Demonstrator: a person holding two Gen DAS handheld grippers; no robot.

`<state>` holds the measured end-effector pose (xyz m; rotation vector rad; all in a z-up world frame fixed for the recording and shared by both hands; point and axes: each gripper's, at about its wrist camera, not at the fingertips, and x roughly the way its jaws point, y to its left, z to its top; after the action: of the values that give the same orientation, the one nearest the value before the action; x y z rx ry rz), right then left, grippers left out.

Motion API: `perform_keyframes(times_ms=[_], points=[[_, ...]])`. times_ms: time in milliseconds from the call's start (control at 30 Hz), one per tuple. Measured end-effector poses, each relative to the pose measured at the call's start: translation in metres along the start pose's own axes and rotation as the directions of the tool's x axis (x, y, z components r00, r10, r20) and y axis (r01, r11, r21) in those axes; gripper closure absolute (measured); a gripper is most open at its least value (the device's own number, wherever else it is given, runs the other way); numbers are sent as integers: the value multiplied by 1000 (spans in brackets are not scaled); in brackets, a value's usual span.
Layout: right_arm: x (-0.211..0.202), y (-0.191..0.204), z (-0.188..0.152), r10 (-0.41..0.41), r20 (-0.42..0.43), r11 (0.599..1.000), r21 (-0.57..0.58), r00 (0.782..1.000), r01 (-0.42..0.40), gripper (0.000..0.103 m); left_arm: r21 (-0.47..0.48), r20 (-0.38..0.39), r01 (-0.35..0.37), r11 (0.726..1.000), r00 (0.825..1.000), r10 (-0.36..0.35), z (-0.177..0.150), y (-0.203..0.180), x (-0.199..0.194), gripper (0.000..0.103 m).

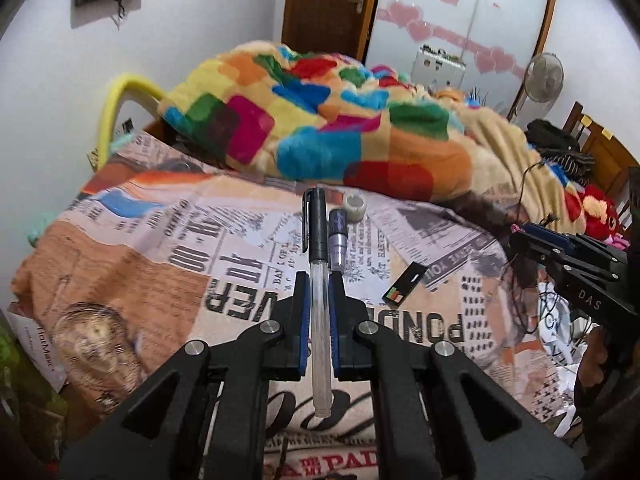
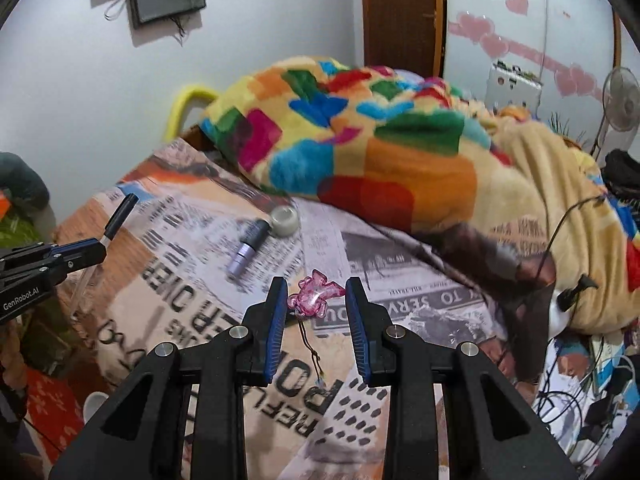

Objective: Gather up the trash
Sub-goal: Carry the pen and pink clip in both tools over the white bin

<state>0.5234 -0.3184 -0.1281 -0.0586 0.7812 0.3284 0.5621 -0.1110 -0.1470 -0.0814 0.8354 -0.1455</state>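
My left gripper (image 1: 319,280) is shut on a pen (image 1: 318,272) with a clear barrel and black cap, held above the newspaper-print bedsheet (image 1: 160,264); it also shows at the left of the right wrist view (image 2: 105,244), with the pen (image 2: 120,212) sticking up. My right gripper (image 2: 316,286) is open, its jaws either side of a pink translucent charm (image 2: 314,298) with a thin cord, lying on the sheet (image 2: 400,300). A purple tube (image 2: 247,250) and a small roll of tape (image 2: 285,220) lie beyond it; both show in the left wrist view, tube (image 1: 338,236), tape (image 1: 355,207).
A colourful patchwork blanket (image 1: 320,120) is heaped at the back of the bed. A small dark card (image 1: 404,282) lies on the sheet to the right. Cables (image 2: 568,392) and clutter sit at the right edge. A standing fan (image 2: 620,100) is far right.
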Motion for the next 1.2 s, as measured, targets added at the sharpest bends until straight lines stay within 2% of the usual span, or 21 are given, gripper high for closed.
perform_keyframes(times_ms=[267, 500, 800, 1200], points=[[-75, 42, 5, 56, 77, 998, -38, 996, -53, 76, -31, 84, -30, 999, 996, 32, -10, 8, -90, 96], [-132, 81, -5, 94, 138, 993, -80, 986, -84, 76, -64, 159, -47, 997, 986, 57, -42, 19, -174, 96], [-175, 134, -28, 160, 158, 981, -131, 974, -140, 76, -92, 229, -88, 992, 967, 107, -85, 41, -264, 96], [-203, 216, -51, 278, 158, 938, -256, 947, -232, 76, -157, 258, -162, 974, 945, 199, -143, 77, -333, 96]])
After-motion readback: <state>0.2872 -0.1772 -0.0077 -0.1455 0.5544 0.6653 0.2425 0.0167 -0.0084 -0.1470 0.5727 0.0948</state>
